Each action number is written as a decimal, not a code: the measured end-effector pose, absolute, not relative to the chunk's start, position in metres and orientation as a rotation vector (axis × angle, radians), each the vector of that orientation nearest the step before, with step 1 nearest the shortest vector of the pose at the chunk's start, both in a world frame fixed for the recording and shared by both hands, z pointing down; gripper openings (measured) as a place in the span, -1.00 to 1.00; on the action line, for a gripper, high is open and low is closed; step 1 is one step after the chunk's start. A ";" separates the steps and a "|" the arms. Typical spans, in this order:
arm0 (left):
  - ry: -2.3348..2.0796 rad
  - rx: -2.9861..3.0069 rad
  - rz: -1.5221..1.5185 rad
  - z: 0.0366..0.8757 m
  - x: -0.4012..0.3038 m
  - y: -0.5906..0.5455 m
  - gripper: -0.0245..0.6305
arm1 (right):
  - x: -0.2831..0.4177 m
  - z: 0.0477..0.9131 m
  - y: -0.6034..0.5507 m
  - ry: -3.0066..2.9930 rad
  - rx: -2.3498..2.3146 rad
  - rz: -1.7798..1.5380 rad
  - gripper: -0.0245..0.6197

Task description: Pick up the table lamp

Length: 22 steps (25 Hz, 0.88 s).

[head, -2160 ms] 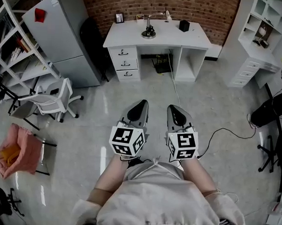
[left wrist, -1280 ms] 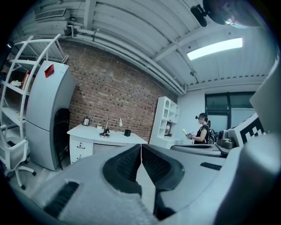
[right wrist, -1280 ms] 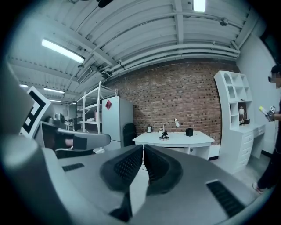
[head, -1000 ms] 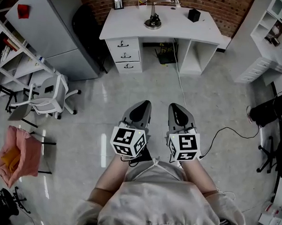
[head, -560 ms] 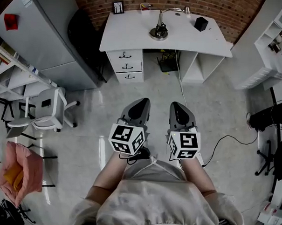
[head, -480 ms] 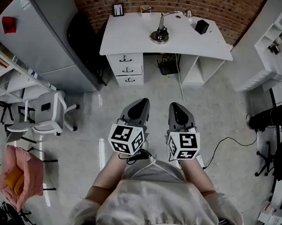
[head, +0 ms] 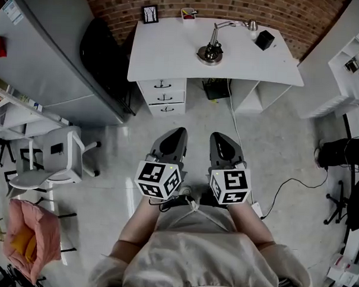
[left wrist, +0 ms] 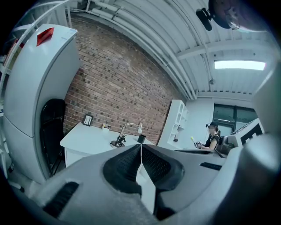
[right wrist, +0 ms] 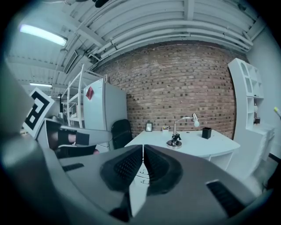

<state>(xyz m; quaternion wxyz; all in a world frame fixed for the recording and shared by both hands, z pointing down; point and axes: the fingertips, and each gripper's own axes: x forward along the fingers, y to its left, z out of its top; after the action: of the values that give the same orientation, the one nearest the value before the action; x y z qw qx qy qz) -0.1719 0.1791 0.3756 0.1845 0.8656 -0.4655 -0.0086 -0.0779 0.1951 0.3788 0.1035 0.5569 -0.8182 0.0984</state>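
The table lamp point(head: 211, 51) is chrome, with a round base and a bent arm ending in a small shade. It stands near the back middle of the white desk point(head: 171, 56). Both gripper views show the same lamp point(left wrist: 119, 140) point(right wrist: 176, 138) well ahead of the jaws. My left gripper point(head: 179, 131) and right gripper point(head: 216, 136) hang side by side over the floor, short of the desk. Both are shut with nothing between the jaws.
On the desk stand a small picture frame point(head: 150, 14), a cup point(head: 188, 13) and a black box point(head: 265, 39). A black chair point(head: 103, 50) and a grey fridge point(head: 49, 57) are left of the desk. A white chair point(head: 54, 158) stands left; a cable point(head: 284, 186) lies on the floor right.
The desk and lamp have drawn nearer in the head view as I walked toward them. Both grippers stay shut, side by side.
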 end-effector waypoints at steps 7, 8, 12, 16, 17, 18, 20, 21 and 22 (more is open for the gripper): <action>-1.380 2.397 -0.016 0.388 -0.174 0.130 -0.86 | -0.078 0.395 0.140 -2.453 1.574 0.319 -0.83; -1.393 2.394 -0.014 0.388 -0.172 0.122 -0.86 | -0.076 0.396 0.130 -2.465 1.566 0.321 -0.83; -1.437 2.393 0.000 0.387 -0.161 0.083 -0.86 | -0.064 0.395 0.083 -2.506 1.535 0.314 -0.83; -1.482 2.384 0.000 0.380 -0.140 0.030 -0.86 | -0.043 0.389 0.025 -2.539 1.499 0.307 -0.83; -1.494 2.379 -0.001 0.378 -0.134 0.016 -0.86 | -0.036 0.387 0.010 -2.547 1.490 0.303 -0.83; -1.504 2.375 -0.002 0.377 -0.126 0.002 -0.86 | -0.028 0.385 -0.005 -2.554 1.481 0.300 -0.83; -1.522 2.372 -0.002 0.375 -0.110 -0.026 -0.86 | -0.010 0.381 -0.037 -2.567 1.472 0.294 -0.83; -1.530 2.373 -0.001 0.374 -0.101 -0.039 -0.86 | 0.000 0.379 -0.053 -2.571 1.471 0.291 -0.83; -1.537 2.374 0.002 0.374 -0.092 -0.052 -0.86 | 0.009 0.378 -0.068 -2.574 1.469 0.290 -0.83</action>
<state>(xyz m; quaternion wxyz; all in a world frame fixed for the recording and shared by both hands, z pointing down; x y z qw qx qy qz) -0.0920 -0.0524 0.3740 0.1561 0.8290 -0.5370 0.0007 0.0091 -0.0676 0.3782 0.0815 0.4916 -0.8615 0.0971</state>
